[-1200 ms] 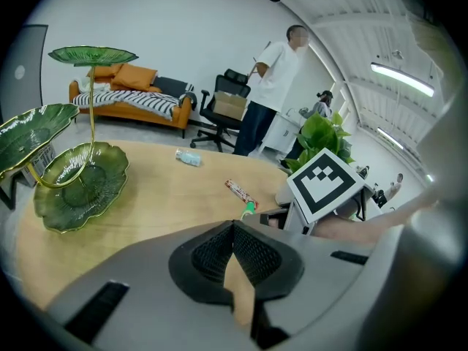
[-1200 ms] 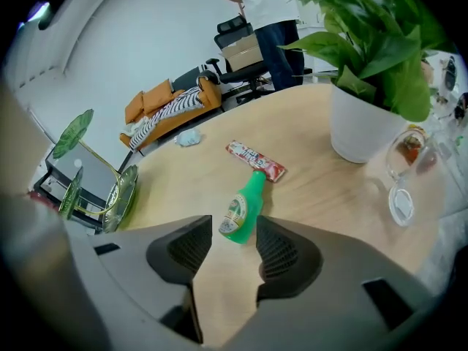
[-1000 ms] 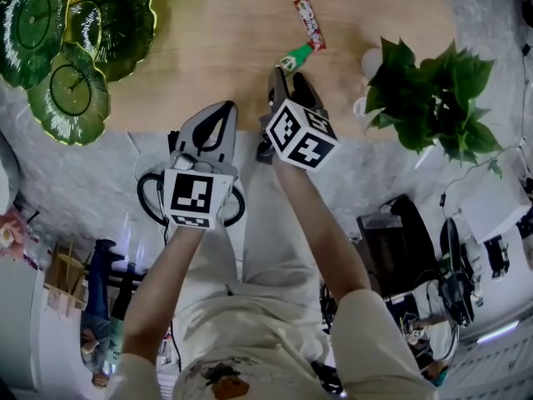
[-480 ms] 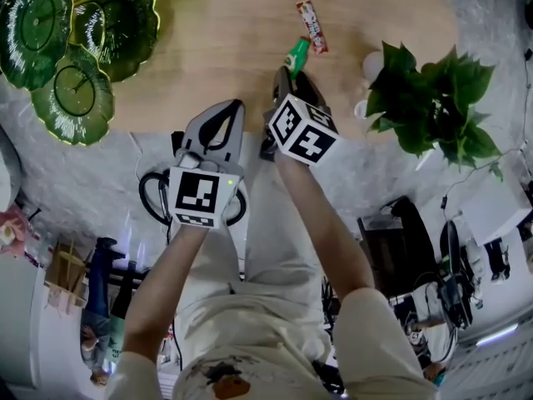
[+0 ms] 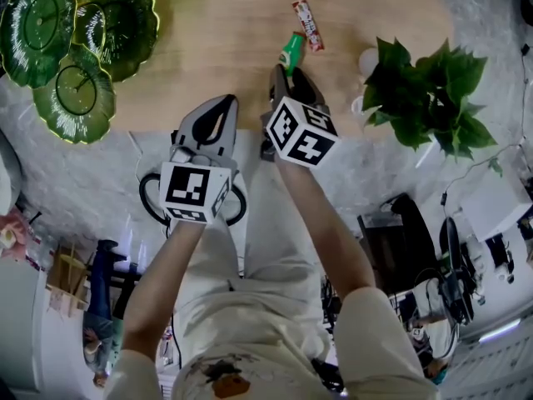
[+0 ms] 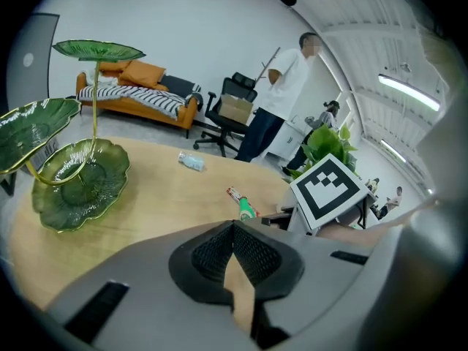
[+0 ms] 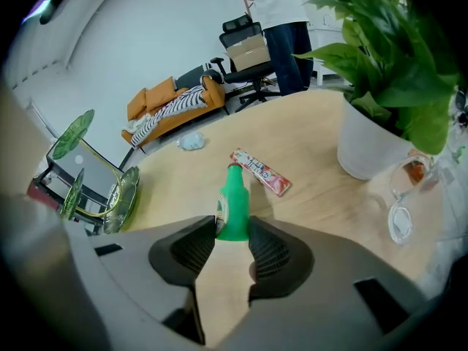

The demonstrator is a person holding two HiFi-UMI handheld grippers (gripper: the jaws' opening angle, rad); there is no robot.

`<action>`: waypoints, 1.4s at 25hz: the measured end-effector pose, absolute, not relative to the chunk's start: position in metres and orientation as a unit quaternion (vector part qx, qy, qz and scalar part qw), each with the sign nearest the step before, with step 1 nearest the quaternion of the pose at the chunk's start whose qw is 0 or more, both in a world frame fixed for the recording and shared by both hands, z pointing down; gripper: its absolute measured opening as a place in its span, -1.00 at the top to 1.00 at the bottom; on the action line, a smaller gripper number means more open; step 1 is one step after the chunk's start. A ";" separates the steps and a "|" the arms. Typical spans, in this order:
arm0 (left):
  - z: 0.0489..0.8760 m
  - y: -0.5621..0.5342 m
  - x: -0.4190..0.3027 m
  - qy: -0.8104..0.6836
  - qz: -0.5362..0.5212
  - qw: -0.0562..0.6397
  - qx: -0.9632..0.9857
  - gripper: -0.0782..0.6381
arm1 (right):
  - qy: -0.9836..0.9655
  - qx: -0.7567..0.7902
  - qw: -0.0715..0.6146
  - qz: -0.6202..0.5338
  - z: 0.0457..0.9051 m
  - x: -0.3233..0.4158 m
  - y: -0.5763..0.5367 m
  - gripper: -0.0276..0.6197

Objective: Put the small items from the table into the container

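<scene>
Fingers of right gripper [image 7: 232, 219] tight on green bottle [image 7: 234, 194]; left gripper [image 6: 234, 227] fingers together, empty.

The pale wooden worktop [image 5: 225, 48] has a rounded far edge. A stand of green leaf-shaped dishes [image 5: 75, 90] is at its left end and a leafy plant in a white pot [image 7: 369, 148] at its right. Between them lie a red snack bar [image 5: 306, 23] and, farther off, a crumpled pale-blue packet [image 6: 191, 161]. A small green bottle [image 5: 291, 52] is just beside the bar, but I cannot tell whether its base touches the wood.
</scene>
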State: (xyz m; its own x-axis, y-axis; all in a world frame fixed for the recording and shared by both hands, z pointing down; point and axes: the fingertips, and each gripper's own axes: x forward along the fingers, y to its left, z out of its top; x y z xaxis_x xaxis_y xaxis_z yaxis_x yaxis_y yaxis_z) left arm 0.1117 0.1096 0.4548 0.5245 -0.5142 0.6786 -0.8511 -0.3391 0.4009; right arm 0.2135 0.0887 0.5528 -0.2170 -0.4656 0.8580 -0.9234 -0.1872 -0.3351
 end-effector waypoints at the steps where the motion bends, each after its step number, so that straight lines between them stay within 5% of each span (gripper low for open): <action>1: 0.453 0.109 0.110 -0.436 0.223 0.377 0.786 0.78 | -0.599 0.582 0.227 0.501 0.550 0.212 0.088 0.46; 35: 0.359 0.097 0.042 -0.464 0.186 0.308 0.809 0.78 | -0.740 0.481 0.258 0.392 0.430 0.118 0.089 0.46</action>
State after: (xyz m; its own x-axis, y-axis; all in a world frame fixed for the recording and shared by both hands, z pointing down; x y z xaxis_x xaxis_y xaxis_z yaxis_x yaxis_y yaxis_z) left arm 0.0421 0.0972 0.3594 0.5001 -0.6362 0.5875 -0.8658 -0.3797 0.3258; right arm 0.1180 0.0891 0.4297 -0.4039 -0.5101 0.7594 -0.9148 0.2287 -0.3329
